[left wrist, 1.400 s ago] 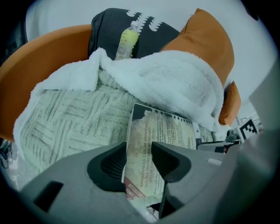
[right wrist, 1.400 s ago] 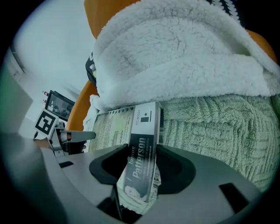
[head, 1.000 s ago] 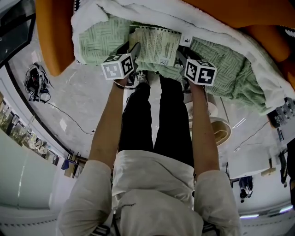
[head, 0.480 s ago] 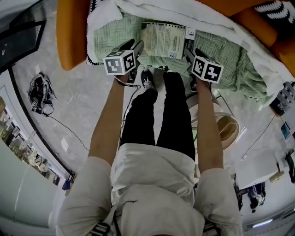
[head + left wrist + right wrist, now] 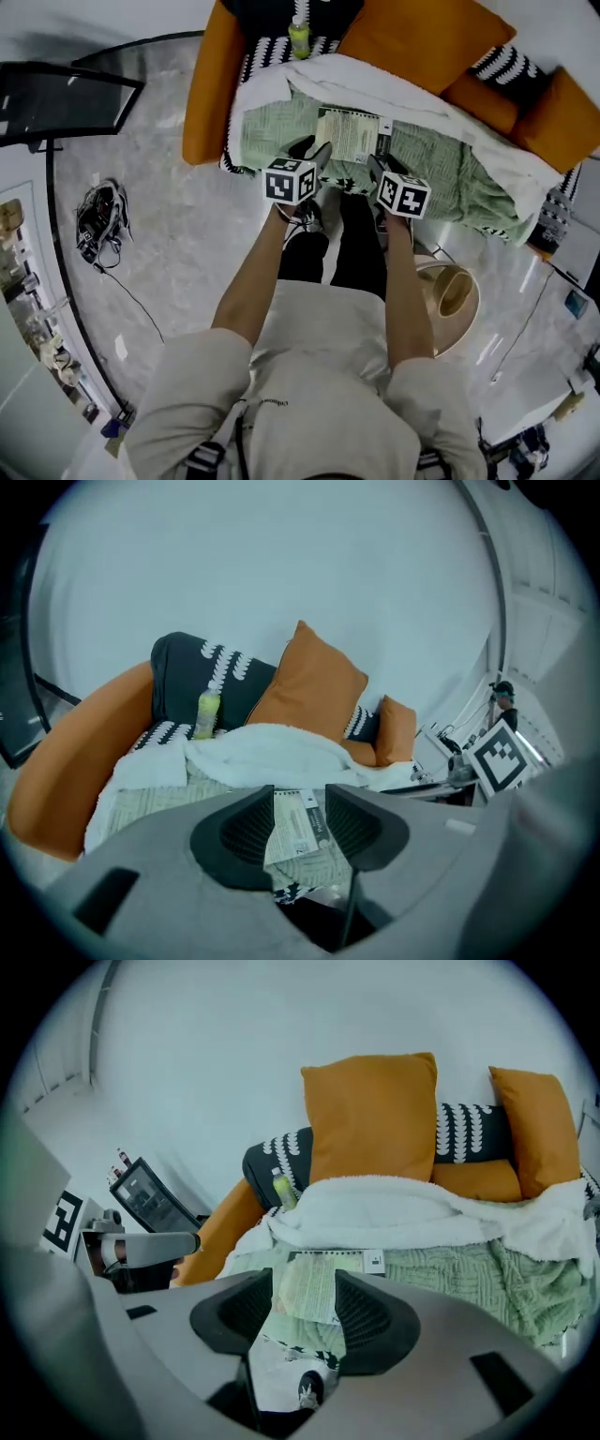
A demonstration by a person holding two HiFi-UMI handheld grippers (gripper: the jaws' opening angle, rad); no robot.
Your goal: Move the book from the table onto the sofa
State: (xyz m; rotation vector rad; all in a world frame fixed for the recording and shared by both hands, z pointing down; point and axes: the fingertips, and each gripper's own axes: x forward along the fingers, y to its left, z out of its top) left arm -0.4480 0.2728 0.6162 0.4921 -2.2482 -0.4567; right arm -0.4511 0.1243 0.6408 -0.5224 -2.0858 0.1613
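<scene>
The book [image 5: 349, 134], pale green with a white label at one corner, lies flat on the green knitted blanket [image 5: 450, 178] spread over the orange sofa [image 5: 206, 103]. My left gripper [image 5: 315, 150] hangs above the sofa's front edge, just left of the book and clear of it. Its jaws are open with nothing between them. My right gripper [image 5: 375, 165] hovers at the book's near right side, also open and empty. In the left gripper view the book [image 5: 298, 825] shows far off through the gap of the left gripper [image 5: 300, 803]. The right gripper view shows the book [image 5: 319, 1283] the same way.
A white fleece throw [image 5: 375, 80] lies behind the book, with orange cushions [image 5: 422, 37] and a green bottle [image 5: 298, 37] at the sofa's back. A round wooden side table [image 5: 450, 295] stands at my right. Cables [image 5: 98, 220] lie on the marble floor at the left.
Both grippers have risen and drawn back from the book's near corners. The book stays flat on the blanket. The head view now takes in the whole sofa.
</scene>
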